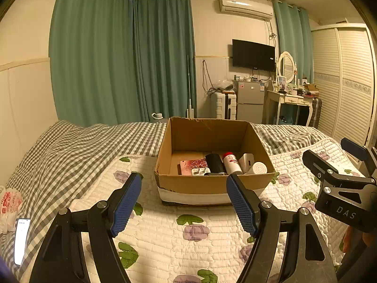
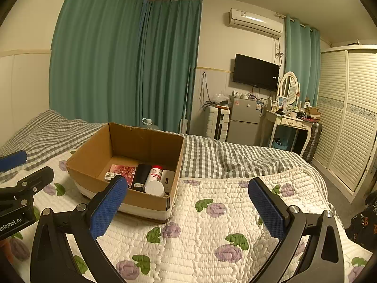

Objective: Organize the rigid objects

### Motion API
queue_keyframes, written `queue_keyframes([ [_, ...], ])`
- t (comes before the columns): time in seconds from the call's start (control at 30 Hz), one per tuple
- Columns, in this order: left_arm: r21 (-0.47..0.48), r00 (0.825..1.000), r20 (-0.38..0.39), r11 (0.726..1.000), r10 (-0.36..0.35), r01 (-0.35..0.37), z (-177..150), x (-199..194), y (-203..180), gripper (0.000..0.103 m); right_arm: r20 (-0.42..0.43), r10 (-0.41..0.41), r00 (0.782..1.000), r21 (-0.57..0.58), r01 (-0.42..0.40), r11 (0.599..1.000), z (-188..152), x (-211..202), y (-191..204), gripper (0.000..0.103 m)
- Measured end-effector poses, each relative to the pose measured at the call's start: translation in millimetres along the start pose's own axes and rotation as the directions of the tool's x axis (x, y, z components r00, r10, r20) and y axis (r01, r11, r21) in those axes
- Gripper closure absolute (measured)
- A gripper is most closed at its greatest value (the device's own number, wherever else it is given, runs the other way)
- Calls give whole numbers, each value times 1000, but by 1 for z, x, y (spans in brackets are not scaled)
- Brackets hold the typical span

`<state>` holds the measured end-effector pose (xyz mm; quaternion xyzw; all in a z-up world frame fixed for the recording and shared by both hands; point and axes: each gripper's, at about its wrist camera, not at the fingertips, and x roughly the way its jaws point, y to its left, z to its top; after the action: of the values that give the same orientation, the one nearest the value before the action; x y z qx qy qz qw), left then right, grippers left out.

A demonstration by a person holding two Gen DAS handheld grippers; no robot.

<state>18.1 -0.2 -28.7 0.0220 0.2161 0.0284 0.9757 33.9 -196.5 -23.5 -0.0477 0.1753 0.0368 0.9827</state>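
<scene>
An open cardboard box (image 1: 207,184) (image 2: 150,198) sits on the flowered quilt (image 1: 188,231). Inside lie a pink flowered case (image 1: 192,165) (image 2: 123,171), a black cylinder (image 1: 215,162) (image 2: 141,175), a white bottle with a red cap (image 1: 232,162) (image 2: 155,180), a white box (image 1: 246,161) (image 2: 167,176) and a white roll (image 1: 259,168). My left gripper (image 1: 183,197) is open and empty, just before the box's near wall. My right gripper (image 2: 188,204) is open and empty, to the right of the box; it also shows in the left wrist view (image 1: 339,160).
A phone (image 1: 21,240) and a red-printed plastic bag (image 1: 9,202) lie on the checked sheet at the left. Beyond the bed stand a suitcase (image 1: 223,105), a small fridge (image 1: 251,101), a dressing table (image 1: 289,101) and a wardrobe (image 1: 346,80).
</scene>
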Motion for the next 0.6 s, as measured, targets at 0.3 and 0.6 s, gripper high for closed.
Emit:
queue_keyframes([
  [0.3,0,1000,0,1000,0,0,0,0,0,26,-7,1,1000,1,-1,1000,-1,1,-1,0],
  [0.6,0,1000,0,1000,1,-1,0,0,0,26,-15,-1,1000,3,2,1000,-2,2,-1,0],
])
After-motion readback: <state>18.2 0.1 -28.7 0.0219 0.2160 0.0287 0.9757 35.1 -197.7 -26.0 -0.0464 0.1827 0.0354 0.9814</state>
